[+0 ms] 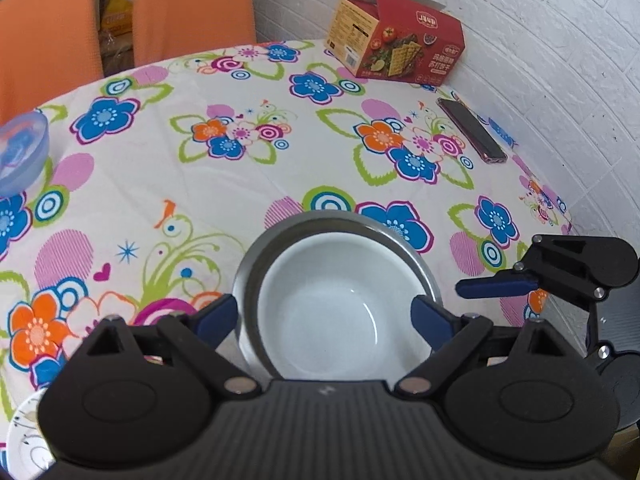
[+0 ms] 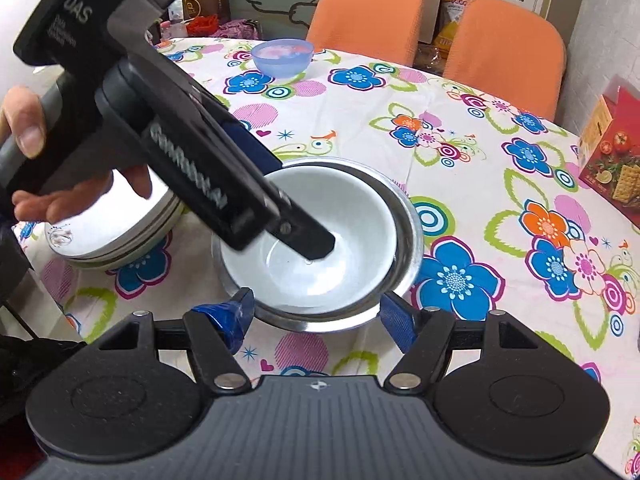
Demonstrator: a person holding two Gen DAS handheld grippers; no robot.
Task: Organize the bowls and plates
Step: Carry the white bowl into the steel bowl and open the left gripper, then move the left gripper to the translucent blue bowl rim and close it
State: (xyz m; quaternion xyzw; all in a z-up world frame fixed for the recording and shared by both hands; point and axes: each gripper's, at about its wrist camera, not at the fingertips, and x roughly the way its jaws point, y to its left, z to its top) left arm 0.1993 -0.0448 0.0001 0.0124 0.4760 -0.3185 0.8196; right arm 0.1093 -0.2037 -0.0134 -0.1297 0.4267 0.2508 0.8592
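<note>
White bowl (image 1: 332, 300) nested in steel bowl (image 1: 416, 256), between left gripper (image 1: 324, 314) fingers, jaws apart, no contact. Right gripper (image 2: 316, 316) jaws apart, straddling steel bowl's near rim.

Round surface under a white flower-printed tablecloth (image 1: 192, 184), reaching forward from the gripper. White-painted brick wall (image 1: 520, 32) ahead and to the right. Two orange fabric-covered chairs (image 2: 366, 8) at the far edge. Cardboard boxes and yellow snack bags (image 2: 460, 4) behind them. Even daylight.

Wrist cams, close, shared white bowl (image 1: 336, 304)
</note>
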